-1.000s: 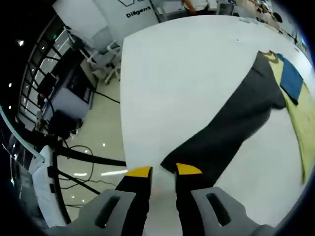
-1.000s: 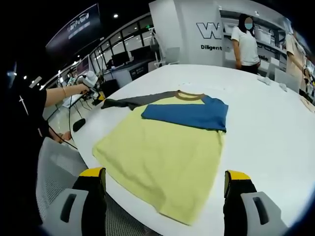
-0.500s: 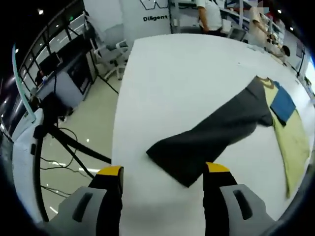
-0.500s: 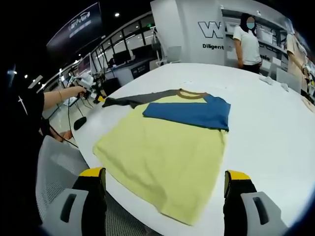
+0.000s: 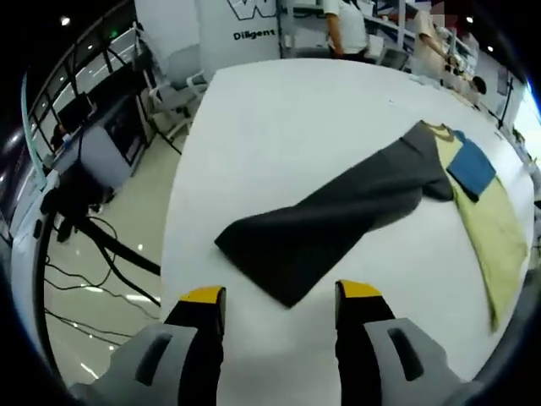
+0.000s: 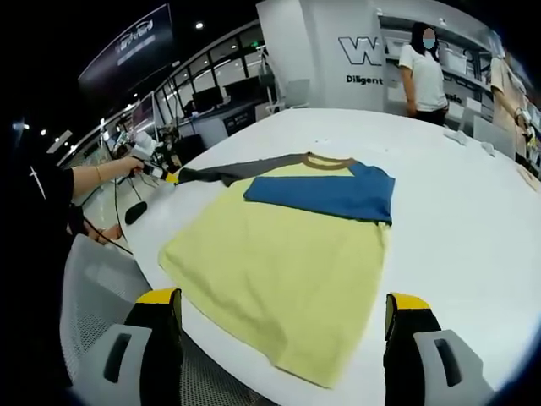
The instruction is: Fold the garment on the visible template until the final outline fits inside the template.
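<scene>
White tabletop [image 5: 279, 127] runs wide and bare around the work, set in a showroom-like hall with a white wall panel [image 6: 338, 51] lettered at the far end and a person in a white top [image 6: 423, 72] standing beyond the far edge. From my left gripper view the table's left edge drops to a glossy floor [image 5: 110, 245] with cables and a tripod, so I have little margin on that side; on the far side of the garment the surface stays open.

I see the garment [image 6: 287, 254] lying flat: a yellow body, a blue sleeve [image 6: 325, 196] folded across the chest just below the brown collar [image 6: 325, 162], and a dark grey sleeve [image 5: 330, 224] stretched out straight toward the table's left edge. Its cuff end lies just ahead of my left gripper [image 5: 277, 296], whose yellow-tipped jaws stand parted with nothing between them, hovering near the cloth without touching it as far as I can tell.

From my right gripper view the yellow hem sits close to the near table edge, with a mesh chair back [image 6: 97, 288] below it. My right gripper [image 6: 283, 309] is spread wide and empty, both jaws framing the hem from the near side. At left, a person's hand [image 6: 127, 165] and sleeve reach to the grey sleeve's tip, holding the left gripper there. Clear tabletop stretches right of the garment.
</scene>
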Available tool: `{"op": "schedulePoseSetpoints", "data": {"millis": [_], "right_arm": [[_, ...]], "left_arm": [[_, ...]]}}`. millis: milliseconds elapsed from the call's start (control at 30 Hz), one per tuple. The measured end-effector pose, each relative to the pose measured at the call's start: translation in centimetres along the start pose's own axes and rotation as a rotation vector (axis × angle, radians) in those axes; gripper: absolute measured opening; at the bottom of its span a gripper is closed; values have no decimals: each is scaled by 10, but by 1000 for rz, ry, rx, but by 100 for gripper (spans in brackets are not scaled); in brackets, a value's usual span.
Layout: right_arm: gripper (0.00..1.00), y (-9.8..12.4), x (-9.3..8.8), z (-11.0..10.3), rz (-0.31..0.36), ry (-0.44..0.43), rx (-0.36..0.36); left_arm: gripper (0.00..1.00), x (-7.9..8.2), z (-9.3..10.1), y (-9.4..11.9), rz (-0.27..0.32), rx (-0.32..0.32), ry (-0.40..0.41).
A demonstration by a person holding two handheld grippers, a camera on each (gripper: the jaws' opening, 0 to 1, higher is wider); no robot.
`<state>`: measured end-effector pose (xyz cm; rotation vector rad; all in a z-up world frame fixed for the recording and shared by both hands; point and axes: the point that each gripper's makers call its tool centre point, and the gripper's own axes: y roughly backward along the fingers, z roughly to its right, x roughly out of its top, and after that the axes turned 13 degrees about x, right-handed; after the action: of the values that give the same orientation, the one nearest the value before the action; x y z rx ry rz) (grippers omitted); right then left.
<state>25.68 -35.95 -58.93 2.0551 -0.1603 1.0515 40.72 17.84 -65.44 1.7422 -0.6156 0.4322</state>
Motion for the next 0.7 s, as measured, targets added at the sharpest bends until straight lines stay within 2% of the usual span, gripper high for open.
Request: {"op": "schedulePoseSetpoints", "data": {"millis": [300, 433, 600, 700], "right_arm": [[98, 1, -4, 3, -6, -12, -11], [98, 2, -3, 5, -1, -12, -16], [98, 1, -5, 5, -4, -15, -16], [97, 0, -5, 4, -5, -16, -13]], "left_arm": [[28, -8, 7, -7, -26, -14, 68], [23, -7, 3, -8, -19, 11, 73], [22, -6, 6, -8, -28, -2, 97], [20, -7, 4, -8, -35, 0, 141]]}}
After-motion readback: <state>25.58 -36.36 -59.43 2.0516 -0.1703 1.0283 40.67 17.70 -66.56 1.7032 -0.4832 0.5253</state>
